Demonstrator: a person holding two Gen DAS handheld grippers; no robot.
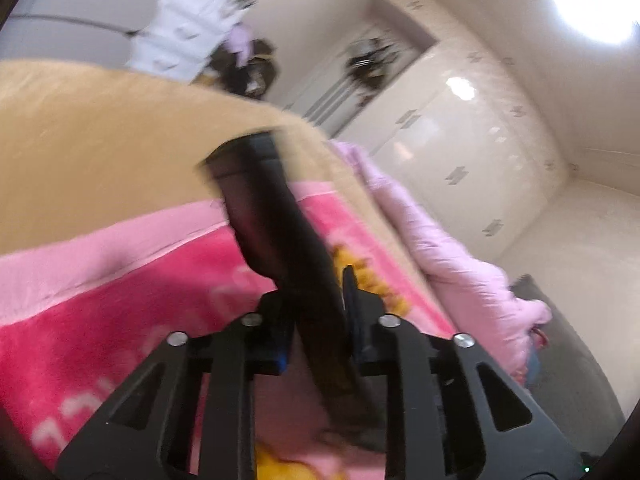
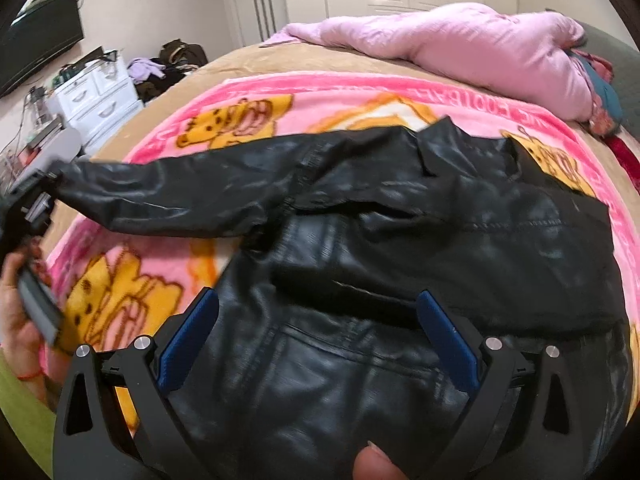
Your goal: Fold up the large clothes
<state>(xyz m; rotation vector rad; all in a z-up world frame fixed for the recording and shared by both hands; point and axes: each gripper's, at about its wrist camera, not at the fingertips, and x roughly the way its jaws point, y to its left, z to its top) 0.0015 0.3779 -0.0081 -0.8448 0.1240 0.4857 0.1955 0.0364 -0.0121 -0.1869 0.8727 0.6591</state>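
While the black leather jacket [image 2: 360, 216] lies spread on the pink cartoon blanket [image 2: 248, 92] on the bed, the left gripper [image 1: 316, 292] has its jaws closed tight on the end of one sleeve [image 1: 256, 184]. In the right wrist view that sleeve [image 2: 168, 196] is pulled out straight to the left side, off toward the bed's edge. It is likely held this way so the sleeve can be swung over the body of the jacket in one flat fold.

The right gripper [image 2: 316, 340] hangs over the jacket's front with its jaws wide apart. Nothing is pinched between them. It seems to wait there, ready to press down or grab the cloth. A fingertip [image 2: 372, 464] shows at the bottom of that view.

The jacket's other side lies bunched near the collar, toward the pink quilt [image 2: 460, 40] piled at the far end of the bed. Bare blanket shows between the jacket and the quilt, so there is some room that way. On the left the blanket ends close by, and a white drawer chest [image 2: 100, 96] stands past the bed, so the sleeve should go inward.
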